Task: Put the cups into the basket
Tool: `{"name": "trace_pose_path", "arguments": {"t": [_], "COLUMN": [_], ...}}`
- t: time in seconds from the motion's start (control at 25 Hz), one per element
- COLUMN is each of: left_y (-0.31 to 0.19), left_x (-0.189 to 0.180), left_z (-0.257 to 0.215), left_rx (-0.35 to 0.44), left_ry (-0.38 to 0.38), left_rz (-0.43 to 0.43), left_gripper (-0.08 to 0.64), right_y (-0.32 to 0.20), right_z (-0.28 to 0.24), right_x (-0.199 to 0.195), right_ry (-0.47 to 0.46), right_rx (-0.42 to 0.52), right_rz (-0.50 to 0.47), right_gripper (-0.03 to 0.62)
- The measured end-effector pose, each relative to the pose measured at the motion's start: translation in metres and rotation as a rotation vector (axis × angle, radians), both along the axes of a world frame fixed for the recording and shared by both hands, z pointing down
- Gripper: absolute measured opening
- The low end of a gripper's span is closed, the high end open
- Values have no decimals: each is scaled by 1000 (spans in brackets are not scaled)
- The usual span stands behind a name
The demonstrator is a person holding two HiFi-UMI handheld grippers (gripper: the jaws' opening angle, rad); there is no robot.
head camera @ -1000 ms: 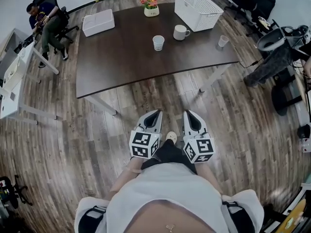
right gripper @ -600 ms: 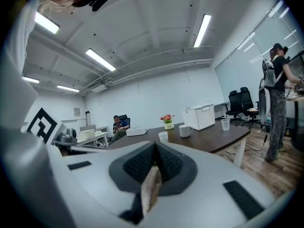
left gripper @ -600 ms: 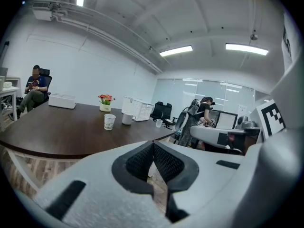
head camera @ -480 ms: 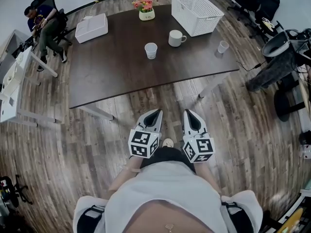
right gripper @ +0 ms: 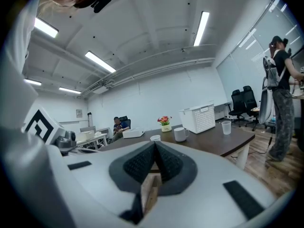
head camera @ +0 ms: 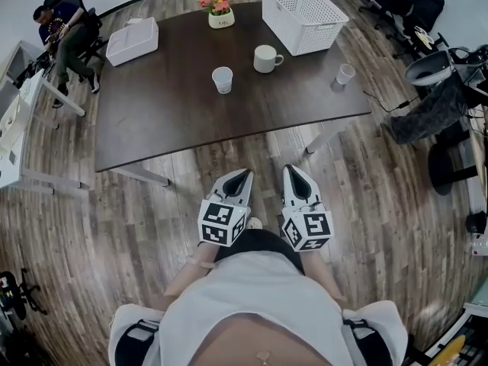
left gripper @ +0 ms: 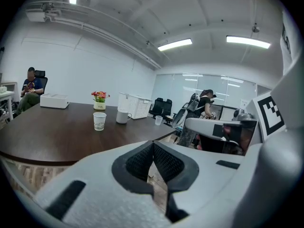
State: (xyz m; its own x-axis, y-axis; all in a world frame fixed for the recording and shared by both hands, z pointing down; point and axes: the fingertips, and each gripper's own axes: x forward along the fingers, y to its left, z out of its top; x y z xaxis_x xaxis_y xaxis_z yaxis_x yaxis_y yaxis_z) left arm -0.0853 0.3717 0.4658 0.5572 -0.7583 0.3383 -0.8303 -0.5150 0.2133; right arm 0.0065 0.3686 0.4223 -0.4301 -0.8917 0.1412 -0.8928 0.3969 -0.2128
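As the person has stepped closer, the surface (head camera: 175, 105) now lies nearer, but no cup is within reach. The left tool (head camera: 242, 177) and right tool (head camera: 292, 172) are shut and empty, side by side, aimed at its near edge. The paper cup (head camera: 222, 79) stands mid-surface, the mug (head camera: 265, 58) beside the far-right-corner basket (head camera: 313, 33), and the clear cup (head camera: 345, 74) by the right edge.

The left claw (head camera: 244, 175) and right claw (head camera: 290, 171) are held side by side, pointing far and slightly down, jaws together, empty.
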Motion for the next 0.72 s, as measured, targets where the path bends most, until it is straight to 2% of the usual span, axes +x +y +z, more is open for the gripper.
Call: {"name": "trace_pose_path", "arguments": {"t": [0.28,0.48,0.72], "left_y": [-27,-47,-93], "left_x": [20,35,52], "left_z": [-14,-2,-5], "left_rx": [18,-3,8], "left_ry": [7,17,40], "left_rz": [21,52,64], "left_gripper": [11,11,11], "right_y": [-12,-30,-70], "right_z": [-7,2,1], "right_x": [19,31,44], "right_ry": [-28,-13,27], "right_rx": [1,-18,-6], "right_rz": [45,68,65], "right_gripper": [12,12,12]}}
